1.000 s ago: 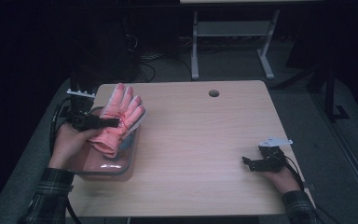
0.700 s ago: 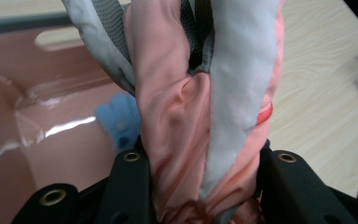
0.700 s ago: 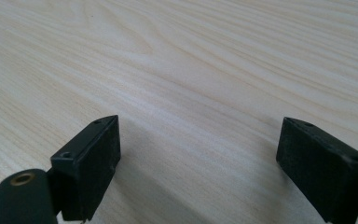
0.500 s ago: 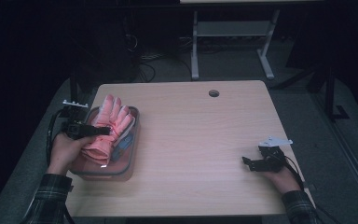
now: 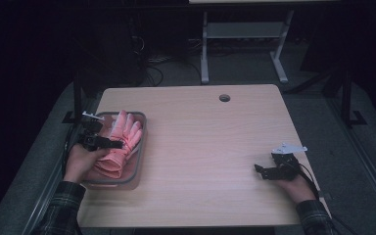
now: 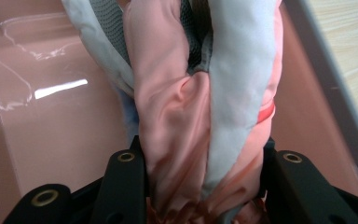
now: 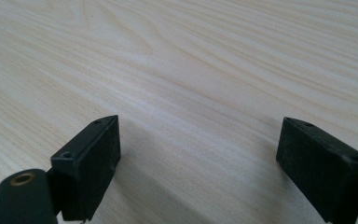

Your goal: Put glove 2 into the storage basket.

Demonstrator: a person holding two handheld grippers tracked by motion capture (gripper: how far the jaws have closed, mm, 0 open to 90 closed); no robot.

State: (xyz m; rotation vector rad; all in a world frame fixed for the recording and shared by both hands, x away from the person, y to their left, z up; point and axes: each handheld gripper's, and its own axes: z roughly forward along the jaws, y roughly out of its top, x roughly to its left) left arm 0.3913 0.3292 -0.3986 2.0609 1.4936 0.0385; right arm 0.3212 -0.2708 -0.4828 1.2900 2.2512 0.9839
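Observation:
A pink glove [image 5: 120,144] with pale grey panels lies in a clear pink-tinted tray [image 5: 140,147] at the table's left. My left gripper [image 5: 115,144] is shut on the glove, low inside the tray. In the left gripper view the bunched glove [image 6: 200,116] is squeezed between both jaws, with the tray floor [image 6: 51,116] behind it. My right gripper [image 5: 260,170] rests open near the table's front right, and the right gripper view shows its jaws [image 7: 200,163] wide apart over bare wood.
The light wood table [image 5: 210,142] has a round cable hole [image 5: 224,98] at its far edge. A white desk frame [image 5: 242,39] and cables stand on the dark floor beyond. The tray's rim [image 6: 326,79] runs along the right of the left gripper view.
My left gripper has carried the glove left and down, from raised above the tray to lying inside it. The right gripper has stayed put.

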